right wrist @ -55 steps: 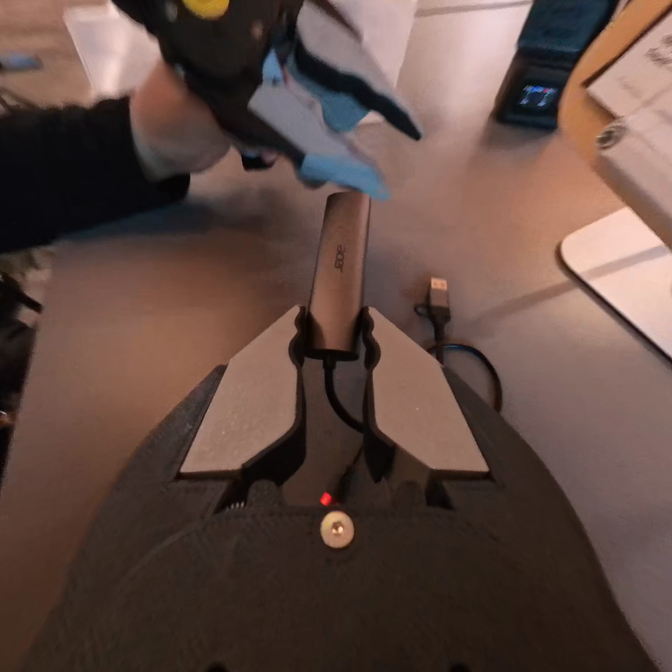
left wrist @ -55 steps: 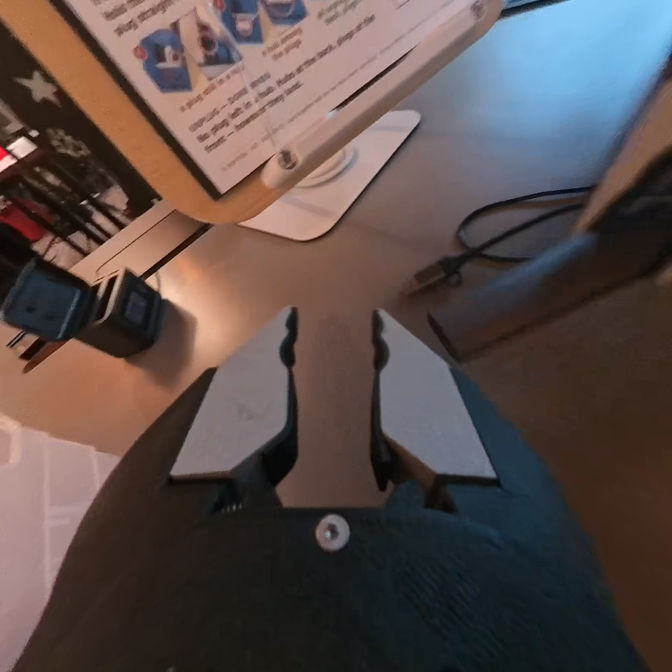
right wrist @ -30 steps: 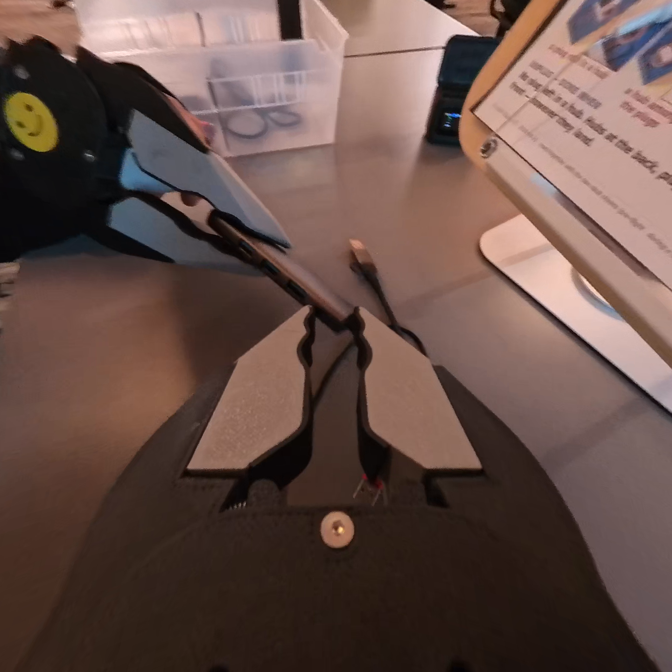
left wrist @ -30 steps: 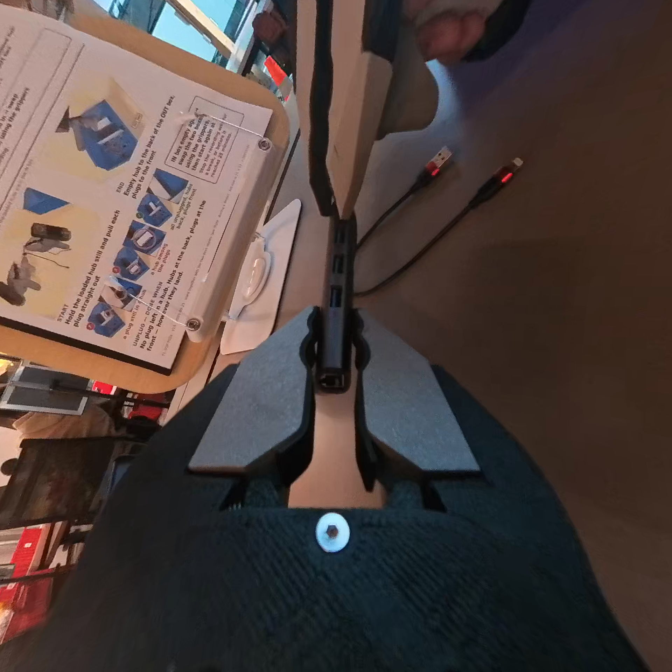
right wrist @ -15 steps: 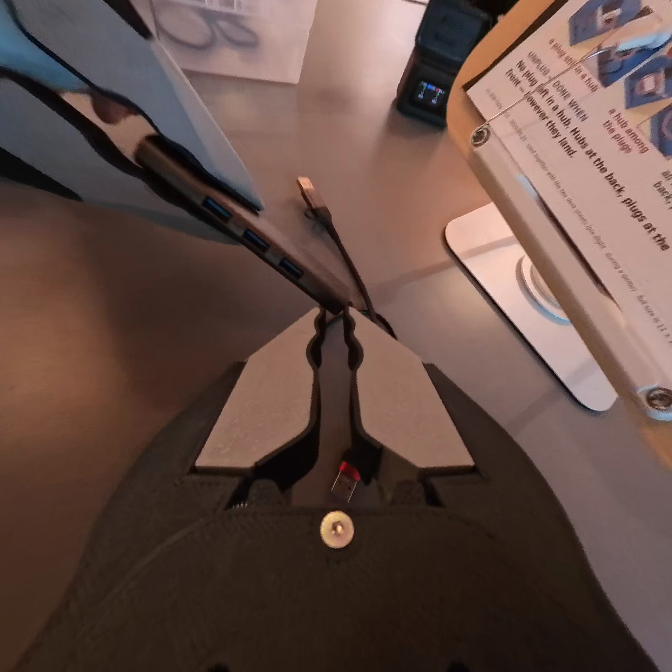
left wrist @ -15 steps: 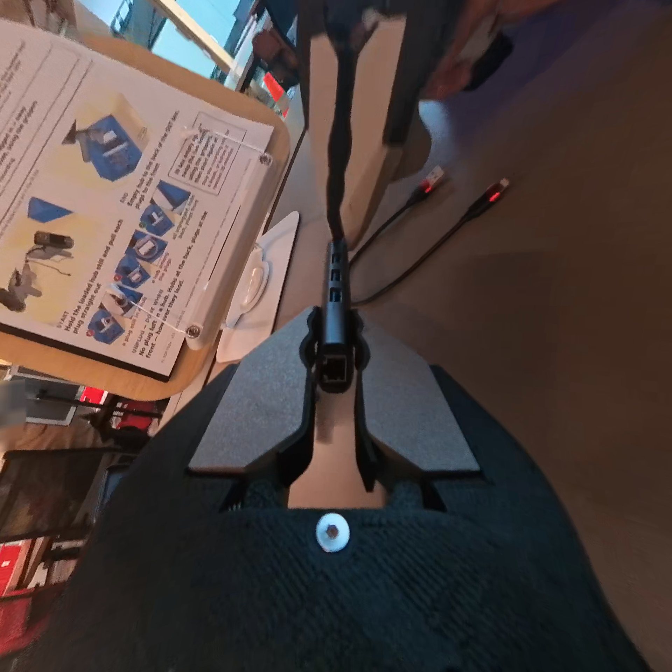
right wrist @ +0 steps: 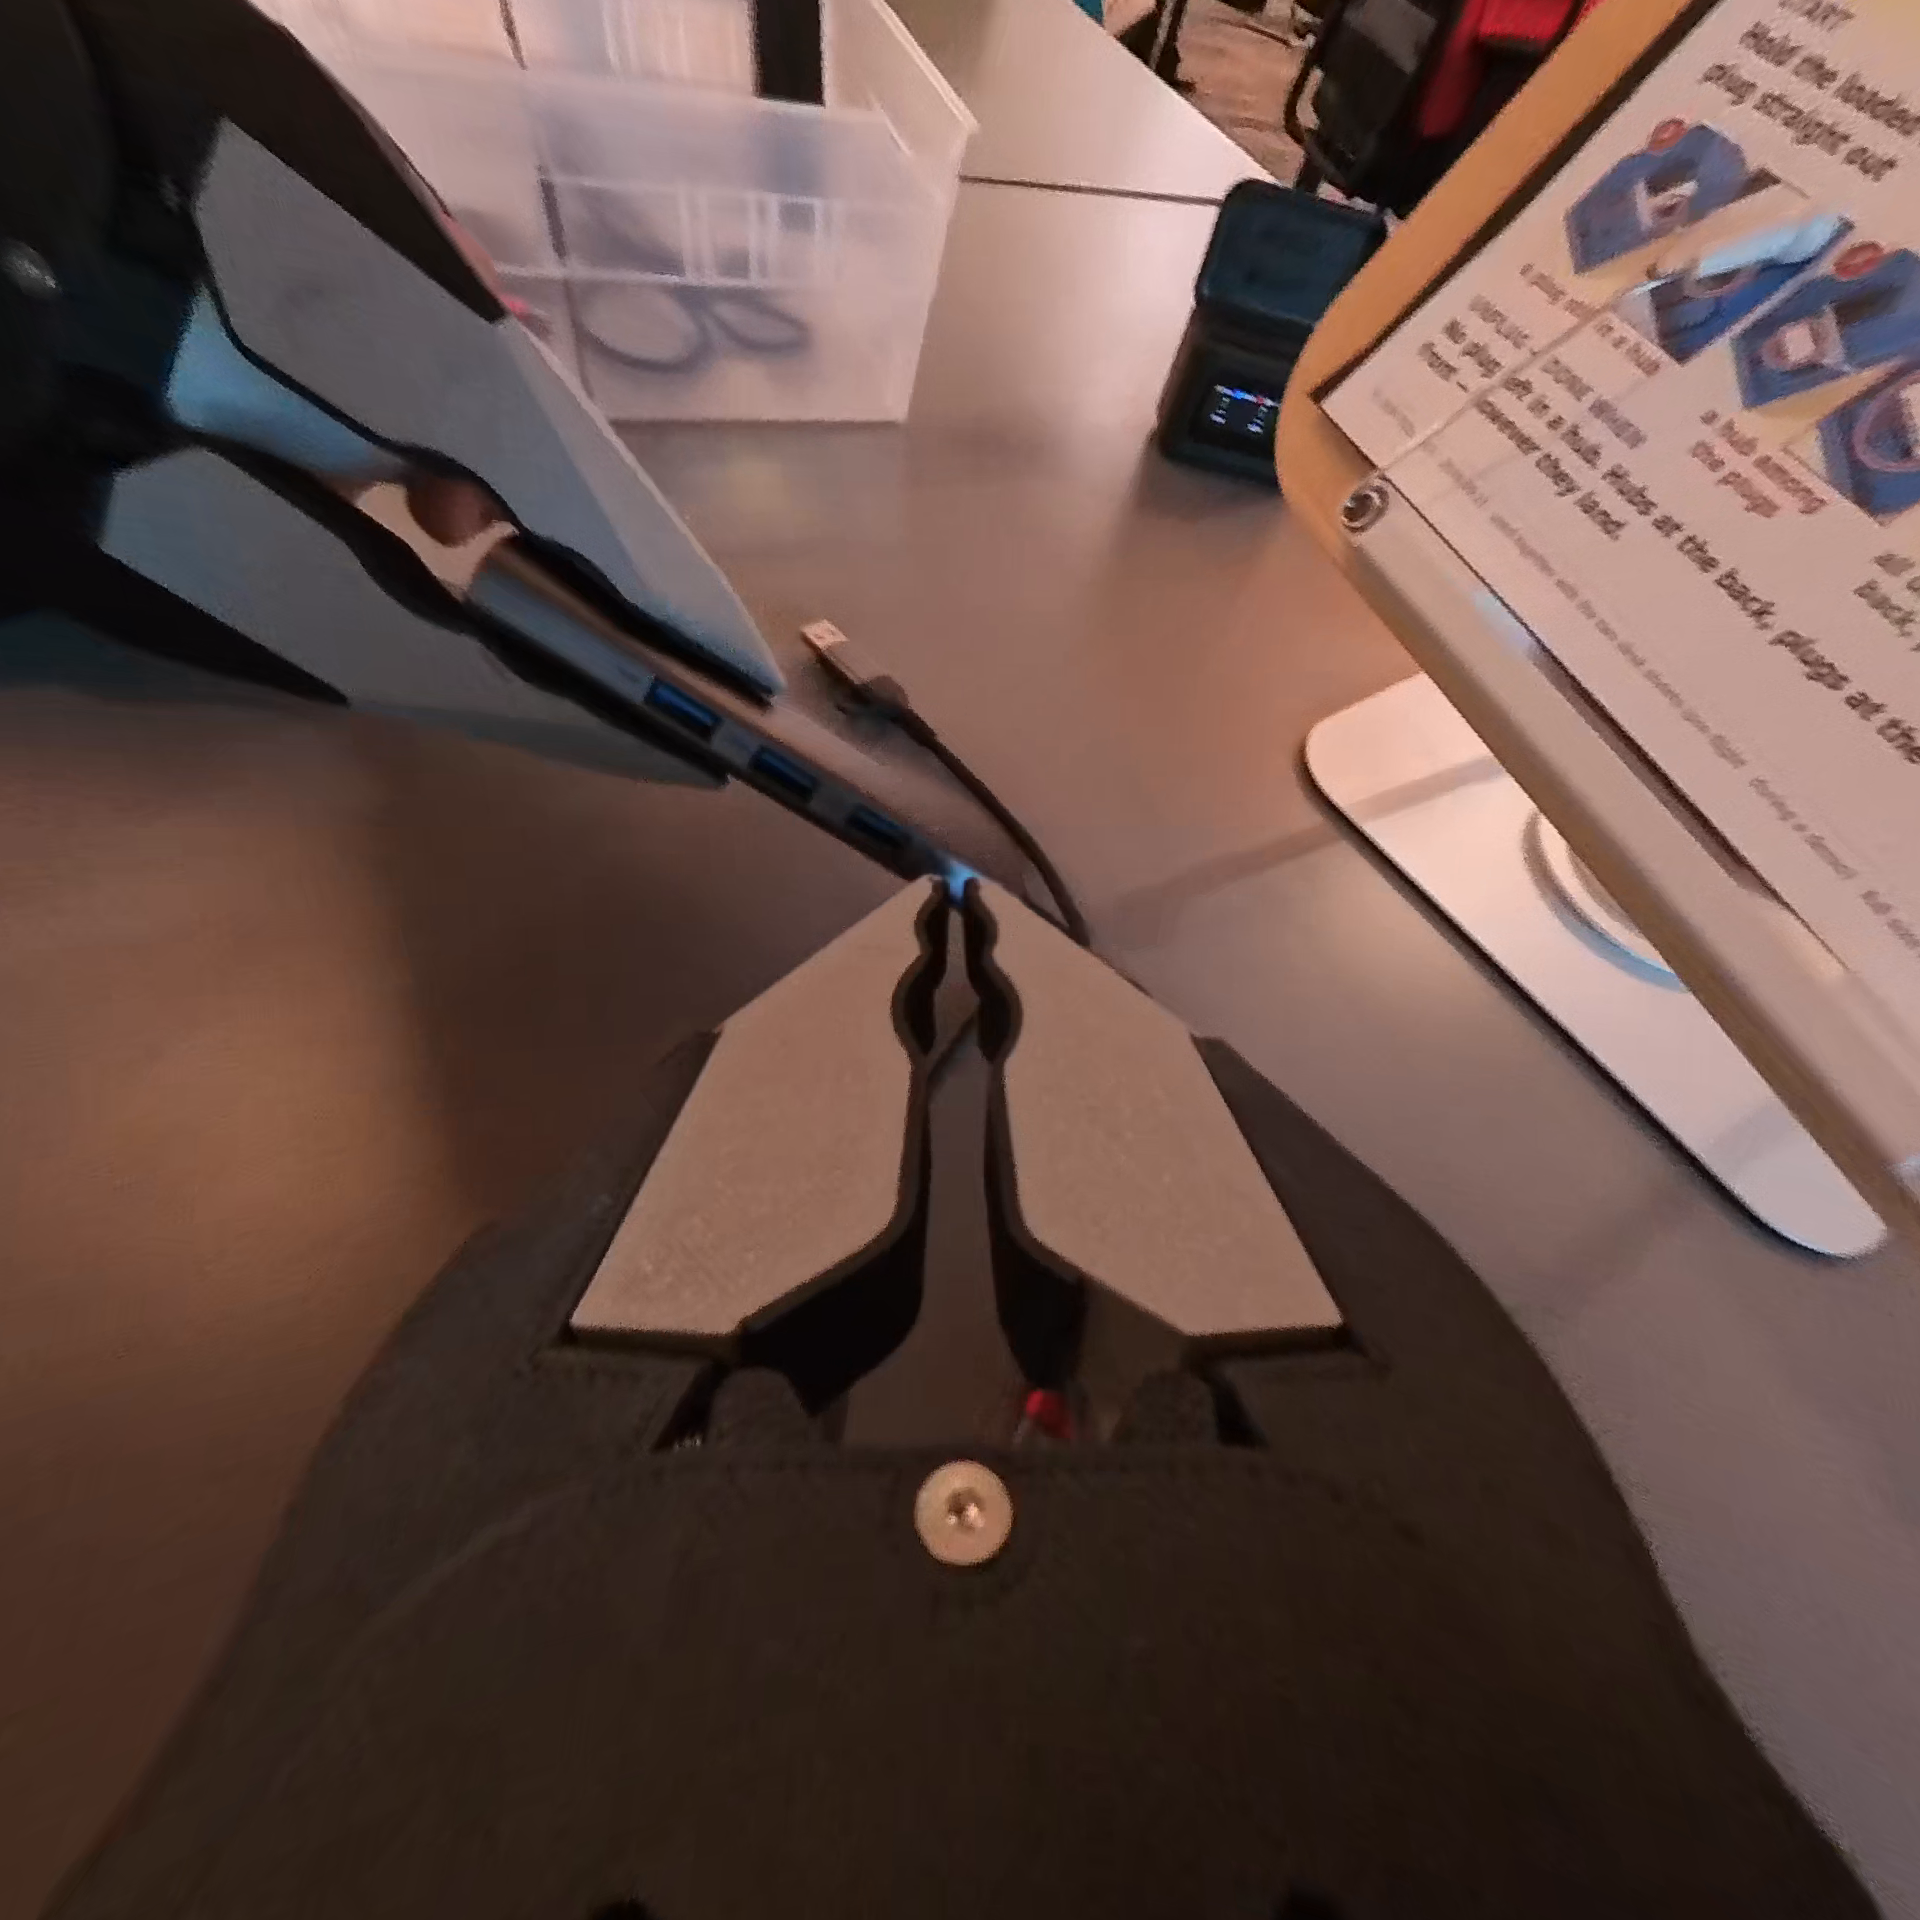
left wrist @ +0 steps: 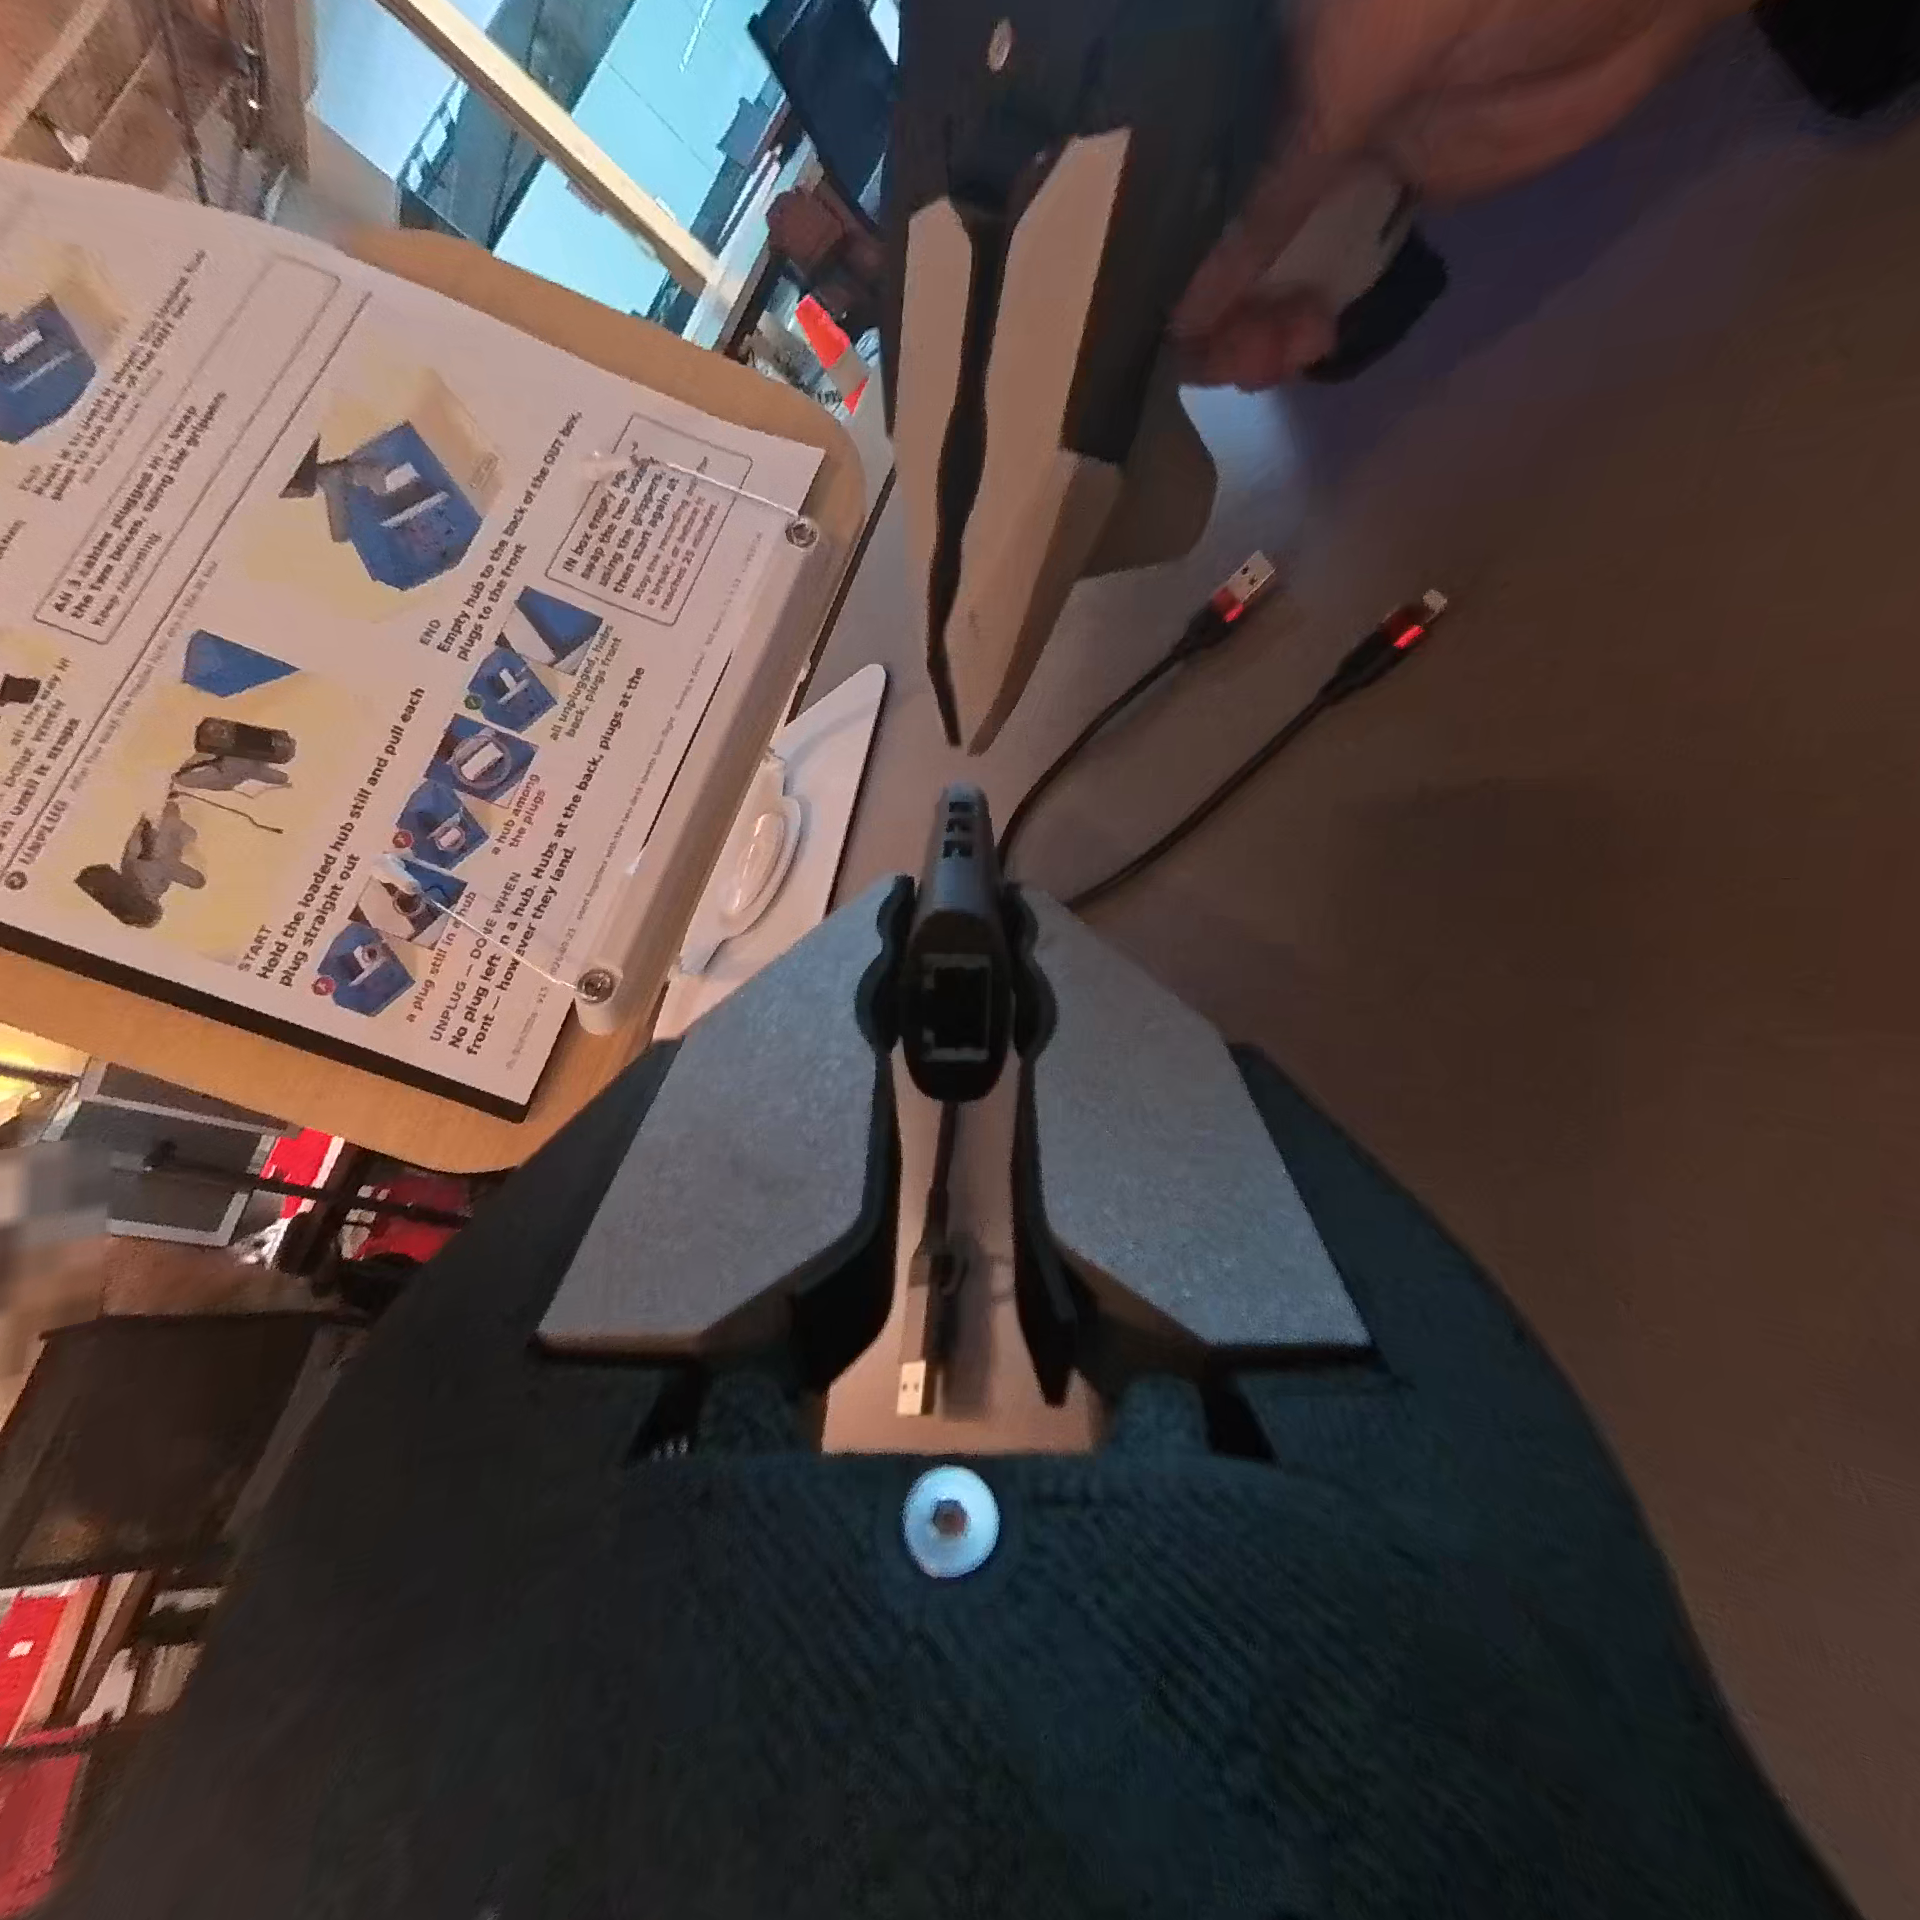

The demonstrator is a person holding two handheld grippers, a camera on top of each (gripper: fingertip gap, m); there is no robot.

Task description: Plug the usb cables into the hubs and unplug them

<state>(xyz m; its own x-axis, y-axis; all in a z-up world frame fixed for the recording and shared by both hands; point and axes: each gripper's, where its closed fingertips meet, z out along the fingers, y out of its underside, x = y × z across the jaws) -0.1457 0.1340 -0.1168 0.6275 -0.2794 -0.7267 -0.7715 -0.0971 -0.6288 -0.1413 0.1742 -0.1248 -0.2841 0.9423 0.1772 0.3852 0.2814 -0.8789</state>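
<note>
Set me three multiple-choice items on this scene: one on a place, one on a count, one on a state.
1. Where is the hub?
A. Clamped between the fingers of the left gripper
B. Inside a clear bin
C. Lying flat on a white stand base

2. How many blue ports show along the hub's side in the right wrist view?
A. Two
B. Three
C. Five

3. What state are the two red-marked plugs in?
A. Both pushed into the hub
B. Both loose on the table
C. One pinched in the right gripper

Answers:
1 A: the left wrist view shows the hub's end gripped at its own fingertips.
2 B: three blue openings sit in a row on the hub's side.
3 B: both lie on the table beyond the hub, their cables trailing back, joined to nothing.
</note>
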